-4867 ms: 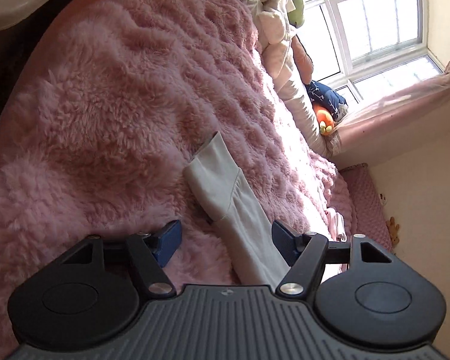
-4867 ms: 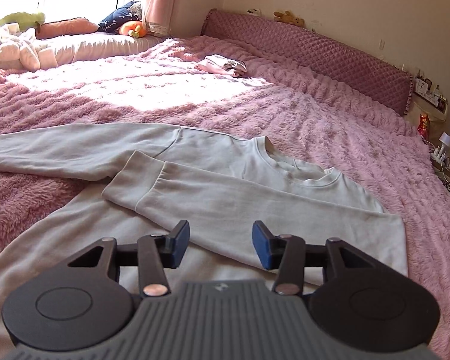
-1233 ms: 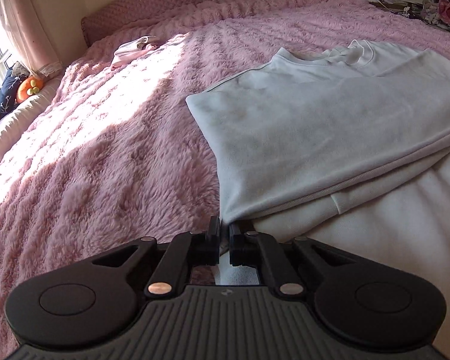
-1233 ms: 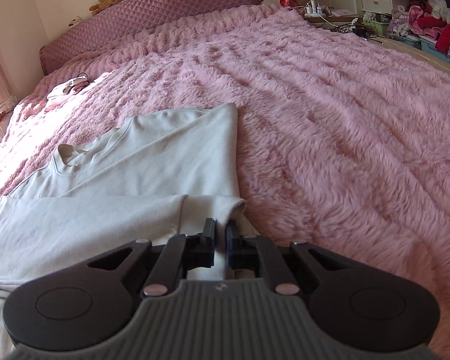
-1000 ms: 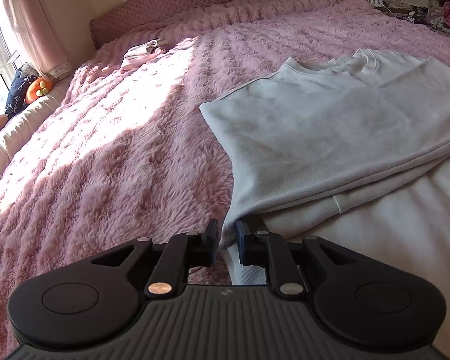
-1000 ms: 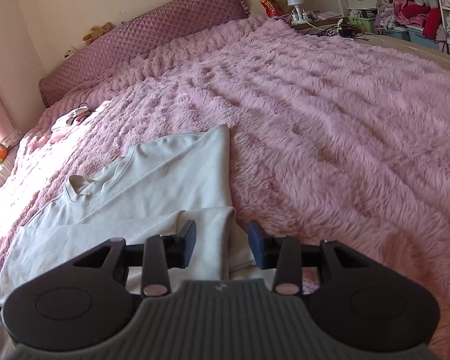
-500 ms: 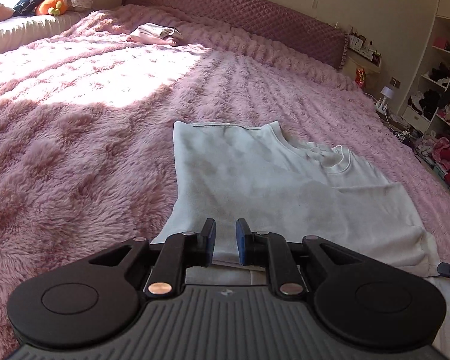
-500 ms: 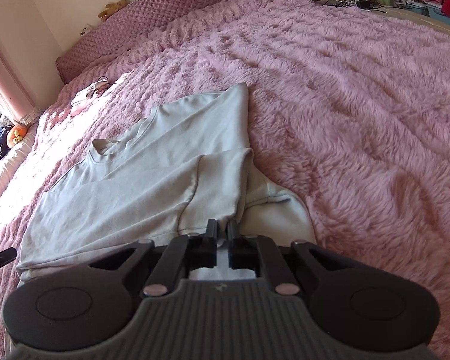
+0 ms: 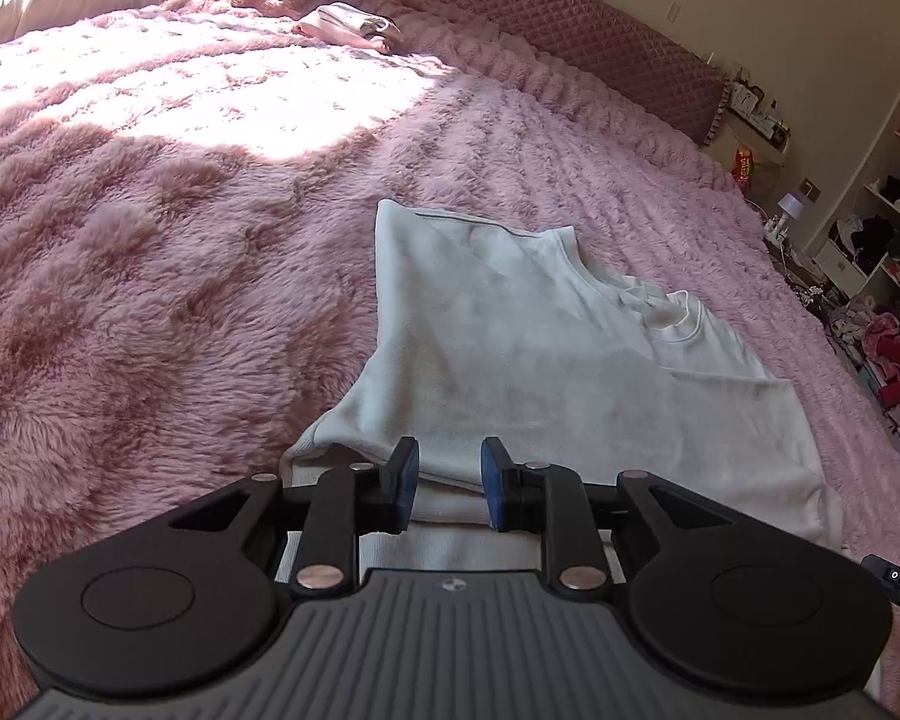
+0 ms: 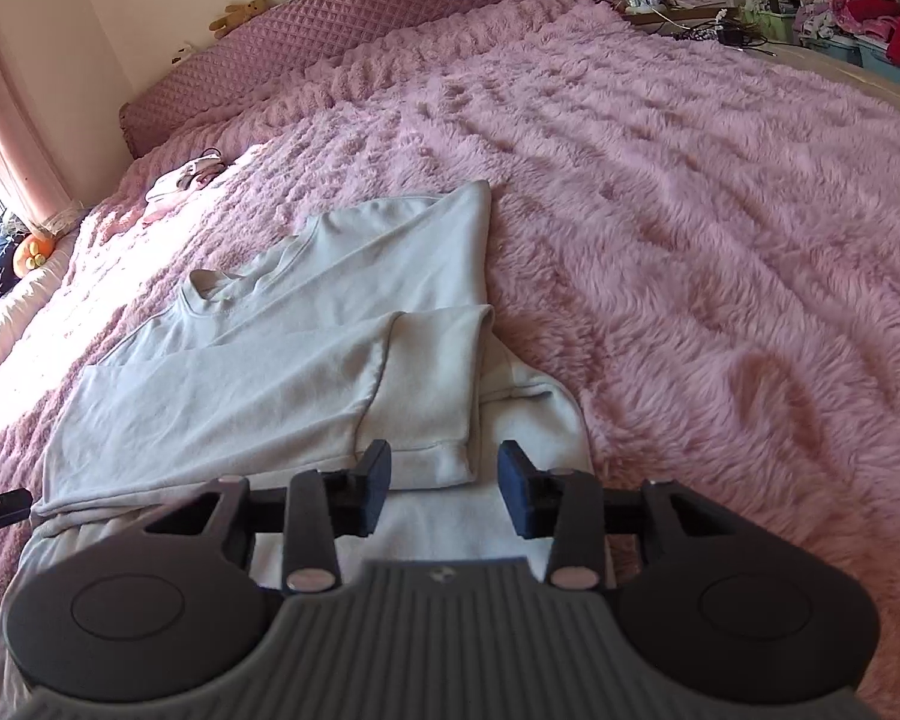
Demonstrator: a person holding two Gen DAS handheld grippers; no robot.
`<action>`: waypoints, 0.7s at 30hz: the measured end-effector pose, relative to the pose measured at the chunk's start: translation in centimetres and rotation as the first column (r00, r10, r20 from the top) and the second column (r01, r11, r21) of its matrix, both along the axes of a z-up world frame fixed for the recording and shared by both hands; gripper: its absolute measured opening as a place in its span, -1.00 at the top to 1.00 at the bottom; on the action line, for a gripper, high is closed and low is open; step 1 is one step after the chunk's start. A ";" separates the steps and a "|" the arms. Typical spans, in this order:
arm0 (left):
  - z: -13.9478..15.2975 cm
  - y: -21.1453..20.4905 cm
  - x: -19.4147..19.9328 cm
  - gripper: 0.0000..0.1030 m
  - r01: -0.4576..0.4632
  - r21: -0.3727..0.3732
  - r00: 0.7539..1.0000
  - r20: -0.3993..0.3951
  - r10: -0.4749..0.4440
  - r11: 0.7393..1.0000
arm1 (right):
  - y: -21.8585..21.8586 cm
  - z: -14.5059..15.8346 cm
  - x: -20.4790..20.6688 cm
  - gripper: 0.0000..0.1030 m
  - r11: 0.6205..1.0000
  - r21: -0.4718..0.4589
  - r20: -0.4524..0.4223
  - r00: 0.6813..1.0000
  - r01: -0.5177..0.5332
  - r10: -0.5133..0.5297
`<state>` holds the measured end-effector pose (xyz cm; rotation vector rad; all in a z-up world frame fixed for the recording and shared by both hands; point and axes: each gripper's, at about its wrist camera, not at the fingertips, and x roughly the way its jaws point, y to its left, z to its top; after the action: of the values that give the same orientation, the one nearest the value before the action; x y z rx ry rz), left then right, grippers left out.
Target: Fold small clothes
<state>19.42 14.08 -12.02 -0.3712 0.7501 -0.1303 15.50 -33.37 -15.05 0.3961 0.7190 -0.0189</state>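
Because the pale grey sweatshirt [image 9: 528, 360] is soft knit with no stiffness of its own, it will likely sag and drape from wherever it is pinched, and it looks light enough for either gripper to lift; the fluffy pink blanket [image 9: 150, 276] beneath it probably grips the fabric a little, so a dragged layer may bunch rather than slide. It lies flat on the blanket with both sleeves folded across the chest, the collar [image 10: 210, 294] away from the cameras and the hem nearest them. The left gripper [image 9: 448, 483] hovers over the near left edge of the folded layers, its jaws opening with cloth below them but nothing pressed between the pads. The right gripper [image 10: 444, 480] has its jaws parting too, the ribbed cuff [image 10: 432, 465] of the top sleeve lying under the gap and not pinched. Good places to take hold appear to be the doubled side edges near the hem, where several layers can be caught together; a pinch on the top layer alone would probably peel the sleeve fold open
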 end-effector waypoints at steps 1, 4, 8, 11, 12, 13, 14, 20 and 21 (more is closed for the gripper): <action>0.9 0.1 -1.1 0.12 -0.003 -0.025 1.000 0.003 0.003 1.000 | 0.0 0.7 -0.7 0.25 1.000 0.001 0.013 1.000 -0.018 0.018; 2.5 0.7 -4.8 -0.53 -0.011 -0.094 1.000 -0.001 0.011 0.996 | 0.1 3.1 -3.5 0.04 0.997 0.000 0.033 0.996 -0.078 0.078; 3.5 1.9 -10.2 -0.58 0.014 -0.153 1.000 0.002 -0.013 0.988 | 0.1 5.2 -7.8 -0.16 0.986 -0.010 0.057 0.985 -0.166 0.166; 3.0 3.6 -14.2 -0.58 0.022 -0.198 0.998 -0.046 -0.032 0.980 | -0.2 5.8 -11.5 -0.21 0.974 -0.019 0.029 0.974 -0.226 0.226; 2.6 4.2 -15.4 -0.58 0.015 -0.205 0.998 -0.064 -0.029 0.979 | -0.3 5.7 -12.7 -0.22 0.972 -0.021 0.016 0.972 -0.235 0.236; 2.2 4.8 -16.6 -0.58 0.009 -0.210 0.996 -0.085 -0.027 0.978 | -0.4 5.6 -13.6 -0.21 0.970 -0.022 0.000 0.970 -0.242 0.242; 1.8 5.4 -17.6 -0.58 0.001 -0.210 0.995 -0.100 -0.023 0.978 | -0.5 5.3 -14.7 -0.21 0.968 -0.025 -0.019 0.969 -0.248 0.248; -1.2 9.5 -21.8 -0.58 -0.163 -0.283 0.972 -0.212 0.104 0.945 | -2.2 2.8 -19.9 -0.21 0.965 -0.008 -0.131 0.957 -0.261 0.258; -1.8 10.1 -22.1 -0.58 -0.183 -0.327 0.968 -0.226 0.111 0.927 | -2.5 2.5 -20.4 -0.21 0.966 -0.001 -0.144 0.956 -0.258 0.255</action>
<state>-2.68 24.17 -13.86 -0.7852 0.9001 -0.0818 -4.91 -35.84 -12.51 0.2813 0.9076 0.1925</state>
